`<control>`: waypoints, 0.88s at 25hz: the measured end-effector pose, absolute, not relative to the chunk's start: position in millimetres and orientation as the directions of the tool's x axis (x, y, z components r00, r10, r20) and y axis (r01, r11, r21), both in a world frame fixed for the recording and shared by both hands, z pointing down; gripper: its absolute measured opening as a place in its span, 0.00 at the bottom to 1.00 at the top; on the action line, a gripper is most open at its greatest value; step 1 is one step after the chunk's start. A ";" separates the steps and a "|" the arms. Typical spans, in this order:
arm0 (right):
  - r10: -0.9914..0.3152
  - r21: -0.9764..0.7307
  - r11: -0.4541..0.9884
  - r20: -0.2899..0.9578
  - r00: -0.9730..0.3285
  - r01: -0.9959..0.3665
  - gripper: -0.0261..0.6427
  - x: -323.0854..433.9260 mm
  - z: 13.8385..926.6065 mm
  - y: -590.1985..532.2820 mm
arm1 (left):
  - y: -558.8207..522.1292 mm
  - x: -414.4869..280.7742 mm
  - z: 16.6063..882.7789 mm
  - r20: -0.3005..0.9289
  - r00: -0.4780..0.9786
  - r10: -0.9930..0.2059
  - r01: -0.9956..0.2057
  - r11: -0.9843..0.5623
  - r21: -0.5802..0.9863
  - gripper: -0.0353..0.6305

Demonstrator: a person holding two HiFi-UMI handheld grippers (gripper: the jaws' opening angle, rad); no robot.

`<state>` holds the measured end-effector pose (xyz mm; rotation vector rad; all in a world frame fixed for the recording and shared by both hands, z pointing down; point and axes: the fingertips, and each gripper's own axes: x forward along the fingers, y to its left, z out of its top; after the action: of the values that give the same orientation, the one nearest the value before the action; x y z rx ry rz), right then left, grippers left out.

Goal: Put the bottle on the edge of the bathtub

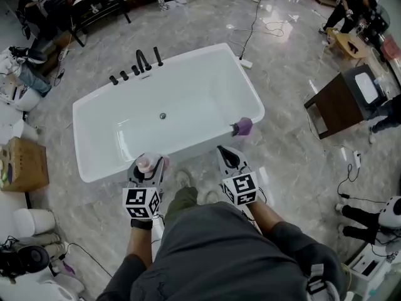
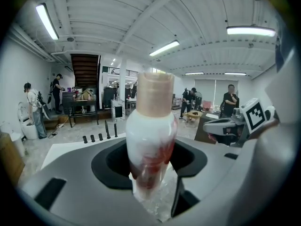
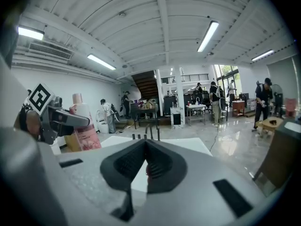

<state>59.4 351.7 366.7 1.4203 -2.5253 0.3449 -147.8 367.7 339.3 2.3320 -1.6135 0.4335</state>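
head view: my left tool holds the bottle upright, bathtub rim just ahead; my right tool is beside it, purple item on the rim ahead | left gripper view: jaws clamped on the bottle's white body, cap above them | right gripper view: jaws closed together, empty; bottle to their left

bathtub: glossy white, smooth | floor: polished stone-look, reflective | bottle: shiny plastic | taps: matt black

I'm holding the bottle upright in the left gripper, its jaws pressing the sides; the white bathtub is lying just beyond.
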 end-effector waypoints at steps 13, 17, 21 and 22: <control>-0.832 -0.051 0.433 0.361 -0.421 -0.900 0.04 51.8 374.1 251.4 | 242.2 -162.2 356.7 0.388 0.409 -0.826 -0.908 -0.411 0.082 0.39; -0.831 -0.043 0.424 0.380 -0.407 -0.905 0.04 28.5 374.9 213.4 | 194.1 -174.4 362.7 0.389 0.442 -0.809 -0.893 -0.440 0.099 0.39; -0.820 -0.031 0.425 0.411 -0.399 -0.905 0.04 3.3 379.3 186.8 | 152.5 -189.0 371.2 0.398 0.466 -0.791 -0.880 -0.461 0.114 0.39; -0.818 -0.031 0.422 0.417 -0.396 -0.906 0.04 0.1 381.0 181.1 | 143.4 -190.7 373.4 0.399 0.471 -0.787 -0.877 -0.467 0.115 0.39</control>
<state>0.1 181.1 381.0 1.4821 -2.3434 0.3613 -190.7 143.4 373.4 2.4191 -1.4138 0.4202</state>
